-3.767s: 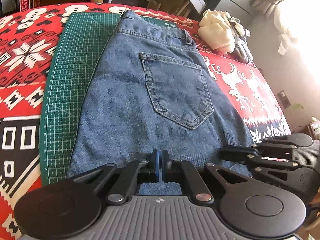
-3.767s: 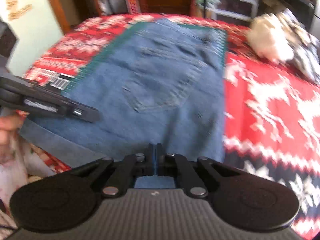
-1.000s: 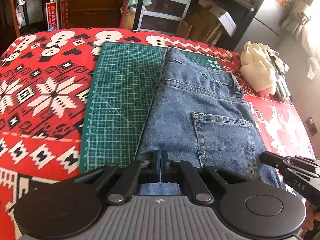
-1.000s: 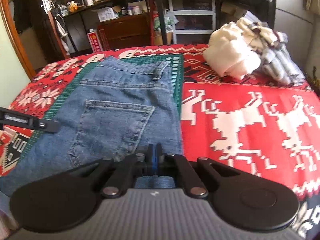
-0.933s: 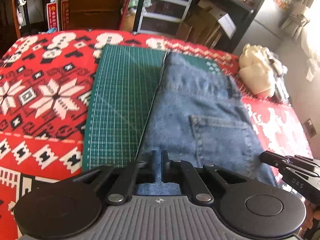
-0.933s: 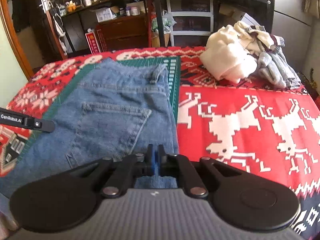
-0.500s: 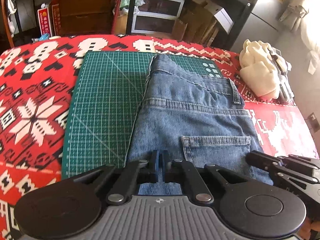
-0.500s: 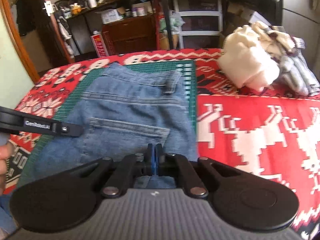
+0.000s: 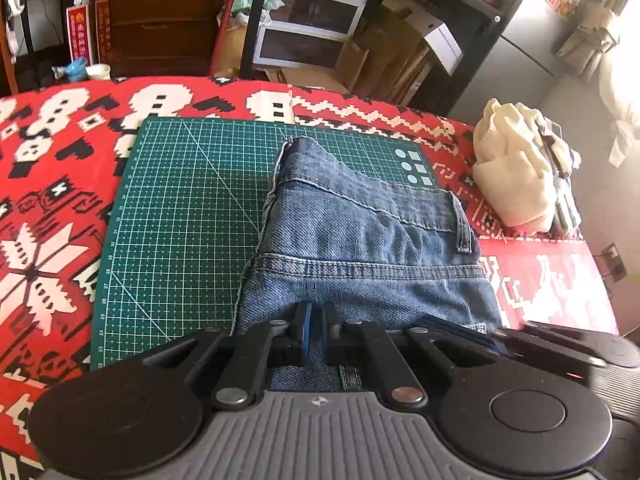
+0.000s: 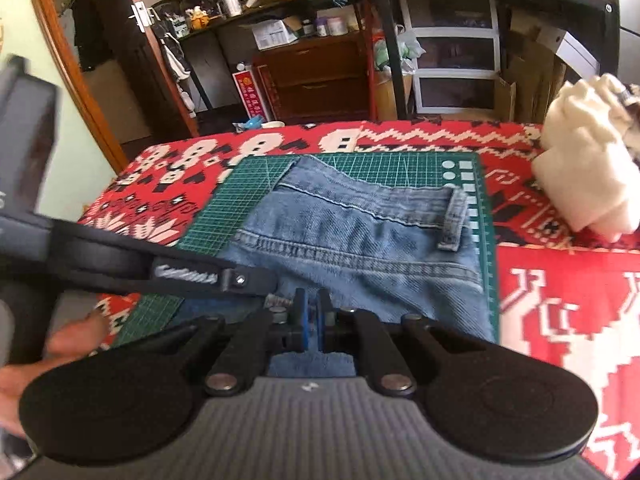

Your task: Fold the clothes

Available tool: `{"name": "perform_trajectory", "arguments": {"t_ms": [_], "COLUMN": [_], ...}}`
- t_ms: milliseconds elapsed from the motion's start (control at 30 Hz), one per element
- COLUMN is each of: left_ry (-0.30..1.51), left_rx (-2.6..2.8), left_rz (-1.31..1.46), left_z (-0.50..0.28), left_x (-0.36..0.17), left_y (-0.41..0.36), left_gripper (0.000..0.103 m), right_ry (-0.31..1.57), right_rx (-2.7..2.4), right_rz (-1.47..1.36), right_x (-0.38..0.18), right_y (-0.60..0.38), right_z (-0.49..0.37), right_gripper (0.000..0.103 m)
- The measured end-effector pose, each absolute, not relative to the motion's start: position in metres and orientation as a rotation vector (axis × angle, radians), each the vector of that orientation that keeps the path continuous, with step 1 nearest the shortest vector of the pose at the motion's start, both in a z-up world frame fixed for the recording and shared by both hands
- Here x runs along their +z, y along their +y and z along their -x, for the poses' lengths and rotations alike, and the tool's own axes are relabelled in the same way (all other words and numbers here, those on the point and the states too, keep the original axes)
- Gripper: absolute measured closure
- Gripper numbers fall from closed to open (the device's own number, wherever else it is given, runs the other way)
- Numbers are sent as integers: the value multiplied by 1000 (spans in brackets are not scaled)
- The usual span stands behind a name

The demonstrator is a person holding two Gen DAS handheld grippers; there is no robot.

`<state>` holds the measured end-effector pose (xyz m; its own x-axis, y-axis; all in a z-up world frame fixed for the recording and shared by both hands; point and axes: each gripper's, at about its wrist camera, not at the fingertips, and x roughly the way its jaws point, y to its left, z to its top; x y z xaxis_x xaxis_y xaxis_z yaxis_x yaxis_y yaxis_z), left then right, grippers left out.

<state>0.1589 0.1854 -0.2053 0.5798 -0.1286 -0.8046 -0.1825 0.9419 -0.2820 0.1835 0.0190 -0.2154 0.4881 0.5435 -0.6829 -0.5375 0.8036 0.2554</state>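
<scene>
Blue jeans (image 9: 360, 240) lie on a green cutting mat (image 9: 192, 208), waistband at the far end. My left gripper (image 9: 316, 322) is shut on a lifted denim edge held over the seat of the jeans, just short of the yoke seam. The right gripper (image 10: 312, 308) is likewise shut on the denim edge, beside the left one. In the right wrist view the jeans (image 10: 360, 232) show their waistband and a belt loop, and the left gripper's arm (image 10: 192, 276) crosses from the left. The back pocket is hidden under the held fabric.
The mat (image 10: 240, 196) rests on a red patterned blanket (image 9: 60, 184). A pile of cream and grey clothes (image 9: 512, 176) sits at the right edge of the bed. Shelves with plastic drawers (image 9: 312, 36) and cardboard boxes stand behind. A hand (image 10: 60, 344) shows at lower left.
Both grippers have carried the denim edge forward toward the waistband. The back pocket, visible earlier, is now covered by the folded-over fabric.
</scene>
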Motion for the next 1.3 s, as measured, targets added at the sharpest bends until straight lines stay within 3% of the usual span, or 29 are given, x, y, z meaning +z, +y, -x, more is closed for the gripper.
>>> {"name": "perform_trajectory", "arguments": {"t_ms": [67,500,1300], "left_ry": [956,943,884], "left_rx": [30,12,-70], "left_rz": [361,344,314], "left_z": [-157,-154,-145], "left_x": [-207,-210,-216], "left_y": [187,188,195], "left_gripper": [96,96,97], "right_ry": [834,835,857], "right_rx": [632,514,444], "right_rz": [-8,-103,-120], "right_x": [-225,-233,-232], "right_y": [20,-40,-59], "right_z": [-191,-205,-195], "right_gripper": [103,103,103]}}
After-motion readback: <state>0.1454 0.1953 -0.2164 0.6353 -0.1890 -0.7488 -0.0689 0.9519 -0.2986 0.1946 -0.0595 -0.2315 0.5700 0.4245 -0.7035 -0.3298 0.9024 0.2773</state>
